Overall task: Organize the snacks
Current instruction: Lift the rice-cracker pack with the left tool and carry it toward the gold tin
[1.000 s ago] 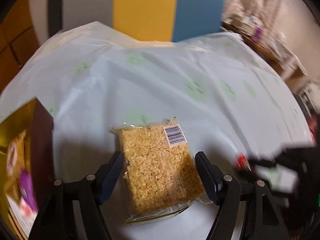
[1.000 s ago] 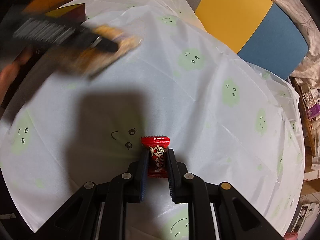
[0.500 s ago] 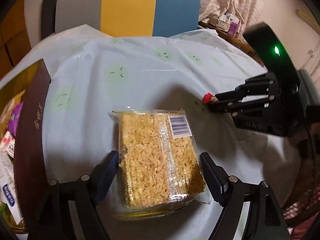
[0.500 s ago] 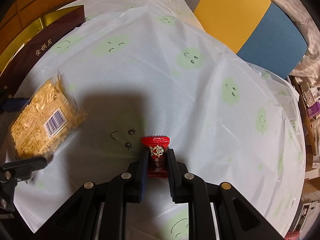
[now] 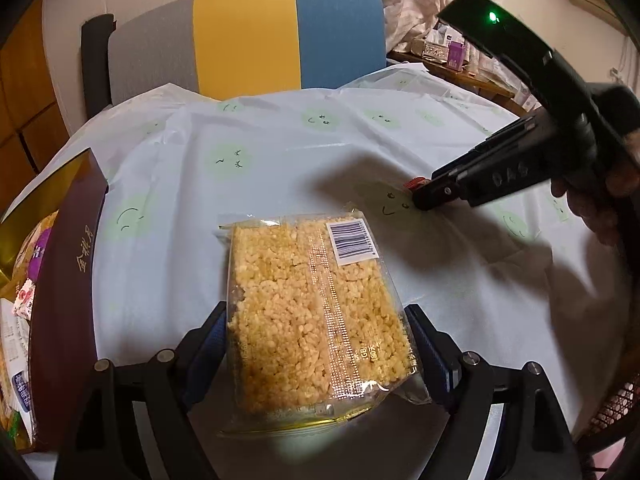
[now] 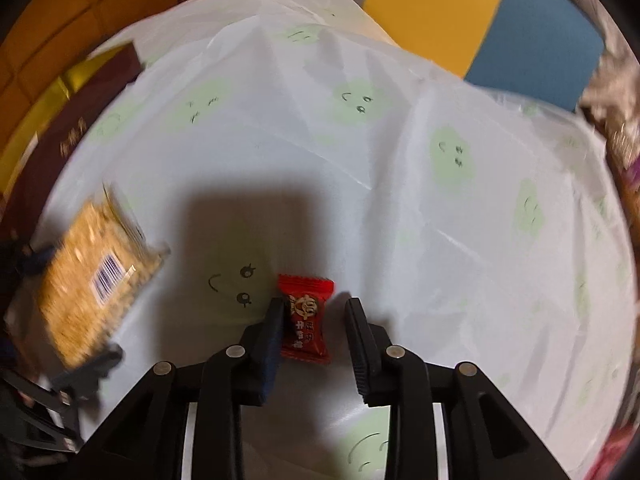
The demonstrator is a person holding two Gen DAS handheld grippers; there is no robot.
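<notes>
Left wrist view: the left gripper (image 5: 316, 344) has its jaws spread wide and opening. The clear pack of puffed-rice snack (image 5: 312, 304) lies flat on the white tablecloth (image 5: 280, 160) between the 2 pads. The left pad sits at the wrapper edge; whether it touches cannot be told. The right pad meets only the loose film. A dark brown box (image 5: 68, 280) with gold lettering stands at the left, with other snack packets inside it. The right gripper (image 5: 420, 196) reaches in from the right, tips at the cloth, with a small red candy (image 5: 414, 182) showing at them.

Right wrist view: the right gripper (image 6: 314, 320) has its jaws parted and opening. The red candy (image 6: 306, 320) lies on the tablecloth (image 6: 400, 160) between them, against the left pad, clear of the right pad. The rice snack pack (image 6: 92, 280) lies blurred at the left, near the box (image 6: 60, 136).
</notes>
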